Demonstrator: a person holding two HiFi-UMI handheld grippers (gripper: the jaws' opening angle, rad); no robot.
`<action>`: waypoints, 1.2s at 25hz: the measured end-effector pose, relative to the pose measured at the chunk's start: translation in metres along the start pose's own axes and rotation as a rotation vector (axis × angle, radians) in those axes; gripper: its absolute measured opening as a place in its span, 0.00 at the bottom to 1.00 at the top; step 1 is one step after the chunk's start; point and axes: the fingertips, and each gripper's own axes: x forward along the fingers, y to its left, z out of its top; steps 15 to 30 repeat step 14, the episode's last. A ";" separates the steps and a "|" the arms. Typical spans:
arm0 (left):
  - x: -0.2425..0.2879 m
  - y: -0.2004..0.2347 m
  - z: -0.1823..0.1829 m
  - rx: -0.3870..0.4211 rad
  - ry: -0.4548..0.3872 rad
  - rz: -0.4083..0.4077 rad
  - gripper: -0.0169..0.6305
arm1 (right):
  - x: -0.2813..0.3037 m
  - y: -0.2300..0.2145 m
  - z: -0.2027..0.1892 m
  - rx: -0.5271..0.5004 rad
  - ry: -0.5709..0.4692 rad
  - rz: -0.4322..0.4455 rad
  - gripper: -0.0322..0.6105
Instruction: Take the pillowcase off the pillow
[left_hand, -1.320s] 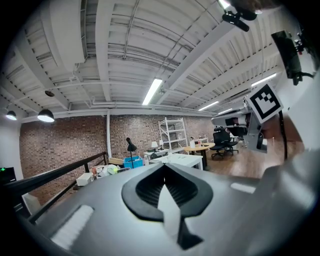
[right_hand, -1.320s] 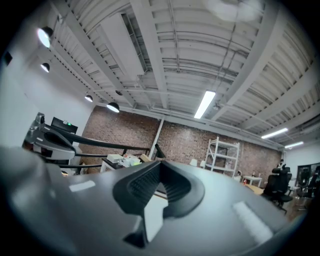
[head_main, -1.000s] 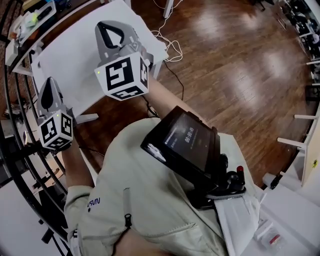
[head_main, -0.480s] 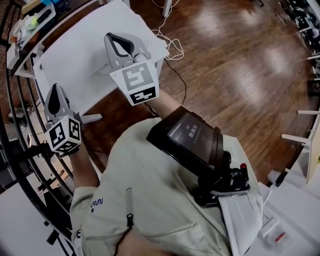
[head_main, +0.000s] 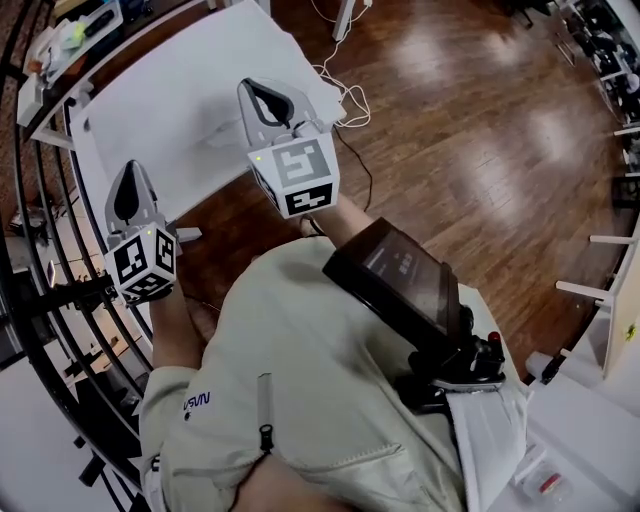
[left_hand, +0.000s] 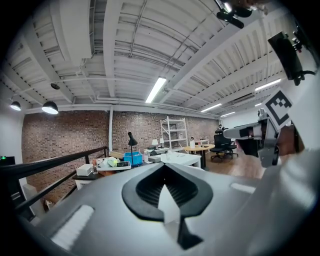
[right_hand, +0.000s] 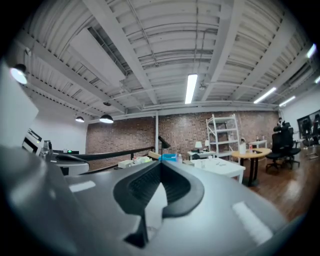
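Note:
A white table (head_main: 170, 110) fills the upper left of the head view; faint creases show on its top, and I cannot tell a pillow or pillowcase apart from it. My left gripper (head_main: 130, 165) is held in the air near the table's left front corner, shut and empty. My right gripper (head_main: 260, 86) hovers over the table's near right edge, also shut with nothing in it. In the left gripper view the jaws (left_hand: 164, 165) meet tip to tip and point level across the room. The right gripper's jaws (right_hand: 160, 163) are likewise closed together.
A black railing (head_main: 40, 260) curves along the left. A cluttered desk (head_main: 60, 35) stands beyond the table. White cables (head_main: 345, 95) lie on the wooden floor. A dark screen device (head_main: 400, 285) hangs on the person's chest. Far off are a shelf rack (right_hand: 222, 132) and a round table (right_hand: 252, 152).
Both grippers have sunk a little and shifted right in the head view. The right gripper has rolled, turning a different marker face upward. Both stayed shut.

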 end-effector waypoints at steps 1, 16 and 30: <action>0.000 0.000 0.000 -0.002 0.000 -0.001 0.03 | 0.000 -0.001 0.000 -0.003 0.002 -0.001 0.05; 0.005 0.011 -0.003 0.003 0.012 0.019 0.03 | 0.020 0.009 0.001 -0.067 -0.017 0.030 0.05; 0.005 0.011 -0.003 0.003 0.012 0.019 0.03 | 0.020 0.009 0.001 -0.067 -0.017 0.030 0.05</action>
